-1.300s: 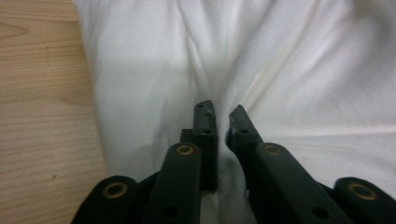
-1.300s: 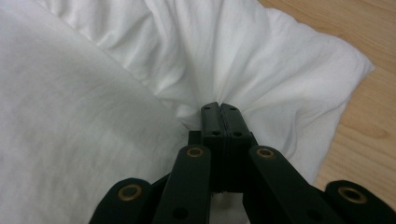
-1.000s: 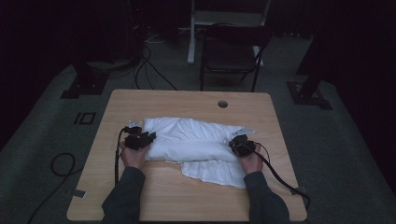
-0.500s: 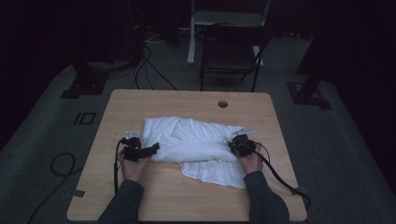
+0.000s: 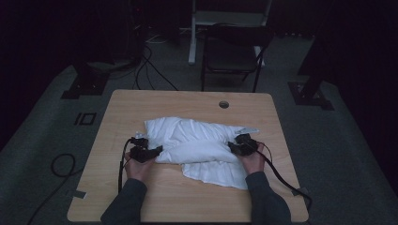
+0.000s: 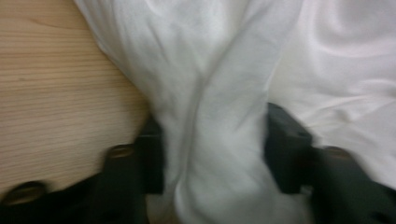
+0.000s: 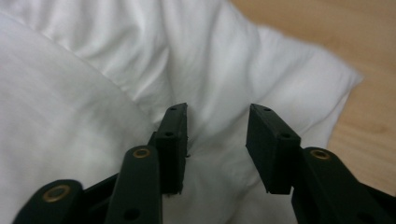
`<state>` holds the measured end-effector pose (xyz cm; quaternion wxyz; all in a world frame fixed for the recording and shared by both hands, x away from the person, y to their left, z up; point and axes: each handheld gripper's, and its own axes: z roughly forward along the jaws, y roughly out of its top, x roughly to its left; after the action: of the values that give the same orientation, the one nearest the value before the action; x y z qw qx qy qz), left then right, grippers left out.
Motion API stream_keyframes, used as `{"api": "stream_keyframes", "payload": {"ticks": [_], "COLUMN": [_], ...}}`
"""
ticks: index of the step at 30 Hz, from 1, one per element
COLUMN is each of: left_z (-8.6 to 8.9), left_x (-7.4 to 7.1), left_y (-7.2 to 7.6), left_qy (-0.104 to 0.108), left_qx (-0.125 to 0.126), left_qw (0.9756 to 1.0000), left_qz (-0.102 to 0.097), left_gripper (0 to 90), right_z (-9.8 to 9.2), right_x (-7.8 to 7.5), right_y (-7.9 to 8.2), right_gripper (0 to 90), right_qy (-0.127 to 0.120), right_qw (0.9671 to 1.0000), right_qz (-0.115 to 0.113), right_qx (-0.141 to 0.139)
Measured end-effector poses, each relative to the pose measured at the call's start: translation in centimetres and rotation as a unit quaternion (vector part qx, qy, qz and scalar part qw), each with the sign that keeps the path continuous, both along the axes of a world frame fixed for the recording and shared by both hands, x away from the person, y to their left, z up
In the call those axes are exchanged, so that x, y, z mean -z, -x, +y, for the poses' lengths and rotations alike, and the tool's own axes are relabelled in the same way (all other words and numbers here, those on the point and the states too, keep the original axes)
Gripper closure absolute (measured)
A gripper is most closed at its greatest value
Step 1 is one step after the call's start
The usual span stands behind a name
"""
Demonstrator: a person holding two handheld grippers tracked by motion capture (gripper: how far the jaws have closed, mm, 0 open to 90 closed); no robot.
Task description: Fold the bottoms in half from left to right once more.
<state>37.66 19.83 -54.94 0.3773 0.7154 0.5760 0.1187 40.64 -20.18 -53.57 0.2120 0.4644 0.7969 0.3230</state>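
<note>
A puffy white pillow [image 5: 197,138] lies across the middle of the wooden table [image 5: 141,108], and a flat flap of white cloth [image 5: 216,171] spreads out under its front right. My left gripper [image 5: 157,151] is at the pillow's left end. Its jaws have just been closing, and a thick fold of the white fabric [image 6: 224,93] is pinched between them in the left gripper [image 6: 215,149] view. My right gripper [image 5: 231,146] is at the pillow's right end. Its jaws have just been opening and the right gripper [image 7: 217,140] stands apart over the fabric [image 7: 70,116], gripping nothing.
The table has a round cable hole [image 5: 224,104] near its back edge. A dark chair [image 5: 232,51] stands behind the table, and cables [image 5: 61,164] lie on the floor at the left. Bare wood runs along the table's front and left sides.
My left gripper has shifted a little toward the table's front at the pillow's left end and now grips a fold there. The right hand has kept its place.
</note>
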Motion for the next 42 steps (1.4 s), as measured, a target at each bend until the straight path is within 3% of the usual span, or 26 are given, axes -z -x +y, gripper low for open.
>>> {"api": "stream_keyframes", "payload": {"ticks": [3, 10, 14, 20, 23, 26, 30, 37, 40, 42], "left_z": [0.2, 0.3, 0.4, 0.4, 0.5, 0.5, 0.5, 0.6, 0.6, 0.6], "left_x": [0.1, 0.1, 0.2, 0.2, 0.2, 0.1, 0.2, 0.3, 0.3, 0.3], "left_y": [-0.1, -0.1, -0.2, -0.2, -0.2, -0.2, -0.2, -0.2, -0.1, -0.1], "left_qy": [0.007, 0.012, 0.015, 0.019, 0.02, 0.019, 0.023, 0.028, 0.029, 0.032], "left_qx": [0.002, 0.0, 0.0, -0.003, -0.002, -0.003, -0.006, -0.009, -0.01, -0.011], "left_qw": [1.0, 0.9999, 0.9999, 0.9998, 0.9998, 0.9998, 0.9997, 0.9995, 0.9995, 0.9994], "left_qz": [0.003, 0.003, 0.005, 0.005, 0.008, 0.008, 0.007, 0.005, 0.004, 0.004], "left_gripper": [68.8, 73.3, 74.2, 74.9, 75.1, 75.4, 75.6, 75.6, 75.6, 75.5], "right_z": [0.5, 3.1, 4.7, 6.7, 7.3, 7.6, 8.4, 9.5, 9.9, 10.0], "right_x": [-1.5, -4.4, -5.3, -5.8, -5.6, -4.8, -3.5, -1.0, -0.1, 0.0], "right_y": [0.6, 2.3, 2.8, 2.8, 2.7, 2.4, 2.1, 1.6, 1.7, 1.7], "right_gripper": [53.8, 55.2, 59.1, 62.2, 66.1, 69.2, 71.2, 74.1, 75.0, 75.2], "right_qy": [-0.01, -0.026, -0.031, -0.027, -0.033, -0.027, -0.028, 0.0, 0.018, 0.017], "right_qw": [0.9996, 0.9946, 0.9905, 0.9869, 0.9854, 0.987, 0.9868, 0.9878, 0.9872, 0.9876], "right_qz": [-0.024, -0.076, -0.088, -0.095, -0.091, -0.079, -0.066, -0.039, -0.041, -0.04], "right_qx": [-0.01, -0.066, -0.101, -0.128, -0.14, -0.137, -0.145, -0.15, -0.153, -0.151]}}
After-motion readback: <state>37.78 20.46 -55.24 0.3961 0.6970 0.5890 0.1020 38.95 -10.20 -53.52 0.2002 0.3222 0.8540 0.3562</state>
